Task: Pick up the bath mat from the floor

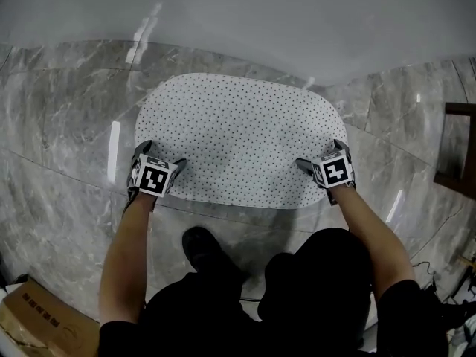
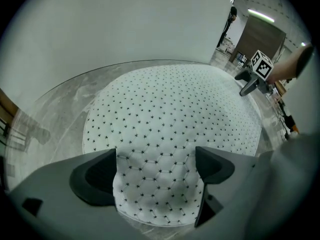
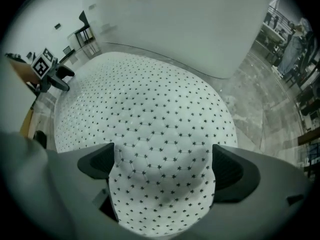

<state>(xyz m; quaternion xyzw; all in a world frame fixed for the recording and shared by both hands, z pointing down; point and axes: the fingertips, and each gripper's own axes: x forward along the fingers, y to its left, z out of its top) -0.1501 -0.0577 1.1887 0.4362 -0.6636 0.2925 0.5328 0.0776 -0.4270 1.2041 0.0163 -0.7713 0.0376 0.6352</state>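
Observation:
The bath mat (image 1: 238,136) is a white oval with small black dots, lying flat on the grey marble floor (image 1: 67,147). My left gripper (image 1: 160,156) is at its near left corner and my right gripper (image 1: 321,156) at its near right corner. In the left gripper view the mat's near edge (image 2: 170,114) sits between the wide-spread jaws of the left gripper (image 2: 157,166), a little humped. It looks the same in the right gripper view, where the mat (image 3: 145,109) fills the gap of the right gripper (image 3: 162,166). Both grippers are open.
A white curved wall (image 1: 238,13) rises just behind the mat. A cardboard box (image 1: 37,322) lies at the near left and dark wooden furniture (image 1: 457,151) stands at the right. The person's dark shoe (image 1: 201,248) is close to the mat's near edge.

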